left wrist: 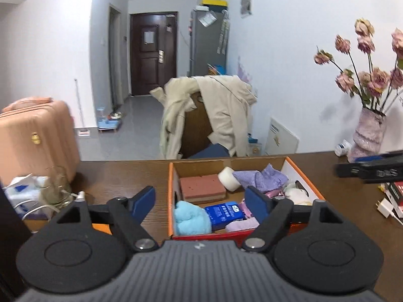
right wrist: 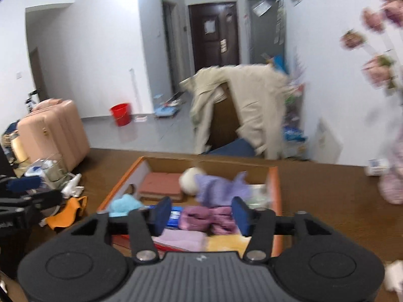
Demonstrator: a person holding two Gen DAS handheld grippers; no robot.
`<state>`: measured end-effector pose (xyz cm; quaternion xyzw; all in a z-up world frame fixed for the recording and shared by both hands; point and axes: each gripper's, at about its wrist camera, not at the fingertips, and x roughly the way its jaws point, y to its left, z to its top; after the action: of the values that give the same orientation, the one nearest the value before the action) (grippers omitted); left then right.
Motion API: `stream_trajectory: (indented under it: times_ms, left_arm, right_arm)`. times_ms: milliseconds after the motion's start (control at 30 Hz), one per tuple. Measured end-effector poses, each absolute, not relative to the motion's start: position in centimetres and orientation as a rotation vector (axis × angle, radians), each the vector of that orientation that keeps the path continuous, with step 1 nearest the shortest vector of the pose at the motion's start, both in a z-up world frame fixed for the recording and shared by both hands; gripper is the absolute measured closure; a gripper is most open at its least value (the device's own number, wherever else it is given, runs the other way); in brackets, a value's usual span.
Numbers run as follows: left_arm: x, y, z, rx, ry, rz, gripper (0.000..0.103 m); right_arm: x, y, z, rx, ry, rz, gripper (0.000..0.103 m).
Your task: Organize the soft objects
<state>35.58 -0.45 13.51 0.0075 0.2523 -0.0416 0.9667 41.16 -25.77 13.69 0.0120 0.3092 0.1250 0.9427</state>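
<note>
We hold both tools over the brown tabletop (left wrist: pixel 121 176), each spread wide with nothing between its fingers. Just ahead of our left tool (left wrist: pixel 201 205) sits the orange-edged box (left wrist: pixel 171 196), holding a blue towel (left wrist: pixel 191 217) nearest us, a blue packet (left wrist: pixel 224 212) beside it, a reddish block (left wrist: pixel 202 188), a white roll (left wrist: pixel 228 178) and a purple cloth (left wrist: pixel 262 177) farther in. Our right tool (right wrist: pixel 201 215) hovers at the box's near edge, with a mauve bundle (right wrist: pixel 209 219) showing between its fingers and the purple cloth just beyond. An orange cloth (right wrist: pixel 70 212) lies on the tabletop to its left.
</note>
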Motion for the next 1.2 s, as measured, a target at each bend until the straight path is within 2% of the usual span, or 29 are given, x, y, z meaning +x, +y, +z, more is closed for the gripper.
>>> stream_trajectory:
  times_ms: [100, 167, 367, 500, 633, 833, 1033, 1200]
  left_arm:
    - [34.0, -0.4, 14.0, 0.003, 0.499, -0.084, 0.017]
    - [32.5, -0.6, 14.0, 0.007, 0.470, -0.076, 0.010]
    - [25.6, -1.0, 13.4, 0.015, 0.314, -0.023, 0.000]
    - [21.7, -1.1, 13.0, 0.027, 0.264, -0.006, 0.000]
    - [17.9, -1.0, 12.8, 0.028, 0.227, -0.009, 0.000]
    - [9.4, -1.1, 11.2, 0.033, 0.168, 0.000, 0.000]
    - [2.2, -0.8, 7.9, 0.029, 0.167, -0.012, 0.000]
    - [-0.3, -1.7, 5.6, 0.069, 0.205, -0.023, 0.000]
  right_arm:
    - [38.5, -27.5, 14.9, 0.006, 0.606, 0.194, 0.042]
    - [36.8, -28.3, 15.3, 0.022, 0.582, 0.181, 0.031]
    - [30.7, -28.8, 15.4, 0.019, 0.420, 0.151, 0.013]
    - [25.4, -28.2, 15.1, -0.007, 0.305, 0.173, 0.011]
    - [21.5, -27.4, 14.6, -0.024, 0.253, 0.165, 0.004]
    - [13.8, -26.3, 12.3, -0.030, 0.178, 0.173, 0.003]
    - [6.4, -24.6, 8.8, -0.040, 0.193, 0.182, 0.002]
    - [0.6, -23.2, 4.9, 0.020, 0.238, 0.203, 0.002]
